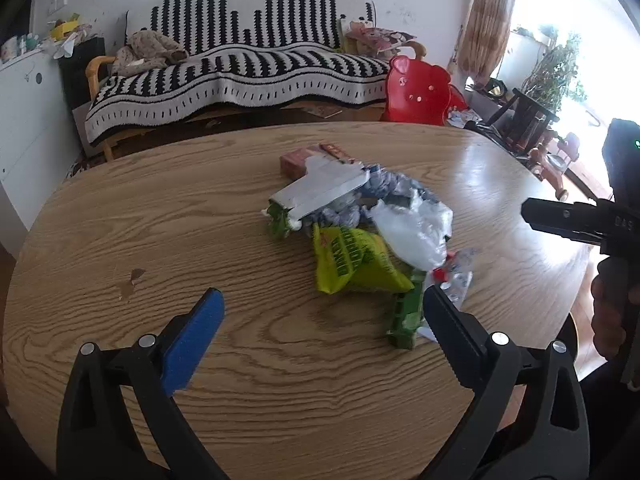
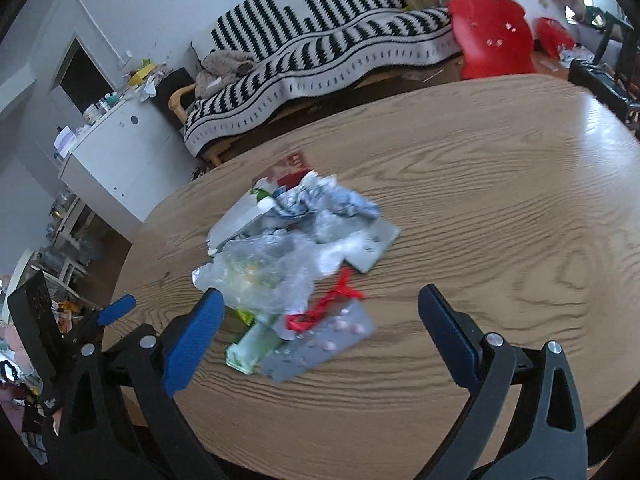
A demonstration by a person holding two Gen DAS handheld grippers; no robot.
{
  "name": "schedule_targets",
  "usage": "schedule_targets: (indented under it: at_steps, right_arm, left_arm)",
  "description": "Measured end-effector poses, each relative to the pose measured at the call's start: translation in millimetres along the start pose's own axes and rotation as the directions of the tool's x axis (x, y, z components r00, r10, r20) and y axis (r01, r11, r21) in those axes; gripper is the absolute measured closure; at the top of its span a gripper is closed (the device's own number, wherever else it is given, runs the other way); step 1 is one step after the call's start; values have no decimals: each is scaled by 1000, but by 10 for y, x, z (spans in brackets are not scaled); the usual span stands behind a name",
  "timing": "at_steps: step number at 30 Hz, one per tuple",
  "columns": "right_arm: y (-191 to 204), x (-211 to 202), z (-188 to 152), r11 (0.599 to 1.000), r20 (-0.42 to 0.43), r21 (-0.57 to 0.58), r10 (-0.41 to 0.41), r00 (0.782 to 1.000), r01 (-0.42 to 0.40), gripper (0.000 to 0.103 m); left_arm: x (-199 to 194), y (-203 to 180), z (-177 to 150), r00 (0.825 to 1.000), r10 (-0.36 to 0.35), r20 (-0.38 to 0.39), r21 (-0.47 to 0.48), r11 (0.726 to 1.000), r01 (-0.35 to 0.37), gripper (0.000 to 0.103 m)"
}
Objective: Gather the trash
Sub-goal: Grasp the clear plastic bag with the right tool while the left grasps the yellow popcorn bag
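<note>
A pile of trash lies mid-table: a yellow-green wrapper (image 1: 352,260), a clear plastic bag (image 1: 416,232), a silver-grey carton (image 1: 320,190), a green box (image 1: 406,316) and a reddish box (image 1: 298,160). My left gripper (image 1: 324,296) is open and empty, just short of the pile on its near side. In the right wrist view the pile shows the clear bag (image 2: 272,276), a red ribbon (image 2: 332,304), a grey blister sheet (image 2: 320,348) and a pale green box (image 2: 252,348). My right gripper (image 2: 320,300) is open and empty, its fingers either side of the pile's near end.
The oval wooden table (image 1: 200,220) has a small stain (image 1: 130,280) at left. Behind stand a striped sofa (image 1: 248,68), a red child's chair (image 1: 420,92) and a white cabinet (image 2: 116,156). The right gripper's body (image 1: 580,224) shows at the table's right edge.
</note>
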State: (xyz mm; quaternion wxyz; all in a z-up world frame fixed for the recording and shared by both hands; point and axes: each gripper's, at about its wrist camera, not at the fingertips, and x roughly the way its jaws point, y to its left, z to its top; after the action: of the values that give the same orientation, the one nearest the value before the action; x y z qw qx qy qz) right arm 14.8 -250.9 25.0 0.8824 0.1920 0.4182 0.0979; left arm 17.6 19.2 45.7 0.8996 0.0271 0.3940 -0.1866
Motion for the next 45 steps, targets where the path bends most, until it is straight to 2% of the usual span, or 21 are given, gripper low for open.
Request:
schedule_targets:
  at_steps: [6, 7, 9, 11, 15, 19, 23, 26, 27, 29, 30, 33, 39, 45]
  right_arm:
    - [195, 356, 31, 997, -49, -72, -33, 998, 29, 8]
    - [194, 440, 58, 997, -71, -76, -29, 997, 24, 9]
    - [183, 624, 134, 998, -106, -62, -24, 994, 17, 10]
    - [146, 793, 212, 999, -141, -40, 0, 990, -6, 13]
    - [147, 1050, 249, 999, -190, -48, -20, 982, 11, 20]
    - [136, 1187, 251, 998, -211, -56, -41, 977, 30, 33]
    - [164, 1250, 240, 995, -223, -87, -65, 973, 47, 61]
    - [184, 1277, 200, 991, -217, -119, -90, 972, 66, 74]
    - [205, 1262, 194, 990, -212, -126, -92, 973, 66, 76]
    - [230, 1203, 195, 989, -195, -131, -86, 977, 61, 82]
    - [246, 1127, 199, 989, -174, -136, -77, 982, 53, 82]
    - [325, 948, 214, 990, -125, -142, -38, 991, 20, 84]
    - [333, 667, 231, 989, -66, -147, 2, 998, -11, 84]
    - [252, 605, 274, 991, -65, -131, -13, 998, 4, 84]
  left_arm:
    - [368, -41, 91, 999, -11, -50, 11, 1000, 12, 6]
    - [450, -53, 112, 998, -33, -57, 4, 999, 33, 6]
    - [578, -72, 140, 996, -50, -76, -3, 999, 50, 6]
    - [720, -111, 163, 995, -30, -92, 8, 999, 31, 6]
    - [894, -138, 208, 993, -53, -106, 10, 998, 55, 6]
    - [1076, -213, 232, 992, -23, -123, 73, 997, 32, 6]
    - [1197, -183, 204, 988, -30, -152, 59, 997, 39, 7]
    - [1191, -157, 201, 989, -25, -143, 51, 998, 32, 10]
    - [1176, -157, 205, 990, -30, -141, 51, 998, 37, 15]
    - [1176, -155, 212, 987, -48, -151, 44, 997, 55, 32]
    - [1181, -163, 205, 985, -51, -164, 41, 997, 59, 43]
    - [1120, -192, 199, 987, -28, -155, 40, 999, 35, 50]
    - [859, -270, 234, 994, -1, -109, 59, 998, 8, 51]
    - [725, -335, 290, 996, 24, -83, 55, 998, -19, 51]
